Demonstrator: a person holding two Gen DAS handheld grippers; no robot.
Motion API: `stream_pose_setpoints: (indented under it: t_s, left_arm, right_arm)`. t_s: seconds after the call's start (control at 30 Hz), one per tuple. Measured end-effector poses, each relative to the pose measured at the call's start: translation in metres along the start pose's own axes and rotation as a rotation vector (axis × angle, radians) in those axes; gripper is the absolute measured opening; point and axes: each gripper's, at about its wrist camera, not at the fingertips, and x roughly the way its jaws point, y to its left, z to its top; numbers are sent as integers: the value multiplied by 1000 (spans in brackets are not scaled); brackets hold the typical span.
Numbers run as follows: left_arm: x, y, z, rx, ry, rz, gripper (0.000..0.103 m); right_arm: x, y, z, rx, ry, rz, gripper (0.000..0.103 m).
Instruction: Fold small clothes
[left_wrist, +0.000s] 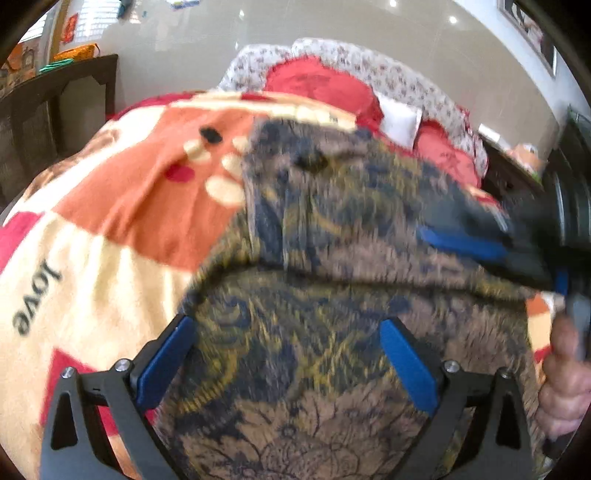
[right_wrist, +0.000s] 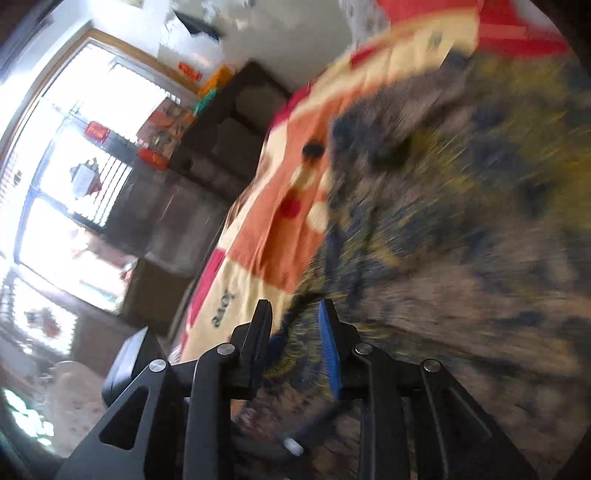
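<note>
The patterned garment (left_wrist: 314, 258) is spread on the blanket (left_wrist: 92, 240) toward its right edge. The left gripper (left_wrist: 288, 354) is held wide open over it. The right gripper (right_wrist: 295, 332) is clamped on its hem.

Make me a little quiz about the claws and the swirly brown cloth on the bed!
1. True or false: the left claw is wide open.
2. What is the right claw pinching? A) pillow B) patterned garment C) nothing
3. What word is printed on the blanket?

Key: 1 true; 2 B, it grips the cloth's edge; 3 "love".
</note>
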Motion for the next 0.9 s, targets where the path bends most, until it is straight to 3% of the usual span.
stream_pose_setpoints:
  t_s: [0.1,0.13,0.2,0.3,0.4,0.5,0.67,0.73,0.87,0.9]
  left_arm:
    - [-1,0,28,-1,-66,-59,102]
    - [3,-1,39,0,-65,-89,102]
    - [24,-4,65,5,-37,-174,102]
    - [59,-6,85,39,6,-173,89]
    - [92,4,83,39,110,-169,73]
    - [94,8,80,51,113,-192,73]
    - [89,10,78,-4,185,-359,73]
    - [90,7,81,26,192,-352,71]
    - [95,7,90,26,187,-316,52]
    - [98,7,92,28,193,-304,40]
  right_arm:
    - [-53,-7,-24,-133,-132,-287,41]
    - [-67,-11,-38,-187,-165,-426,41]
    - [-81,-21,-63,-250,-183,-609,41]
    - [-87,-39,-99,-301,-189,-809,41]
    - [-80,-46,-105,-219,-168,-842,41]
    - [-74,-46,-105,-222,-159,-869,41]
    - [-71,-47,-105,-196,-173,-876,41]
    - [-72,-50,-102,-188,-178,-871,41]
    - [-74,-50,-99,-177,-179,-861,41]
    - [-74,-50,-99,-177,-179,-862,41]
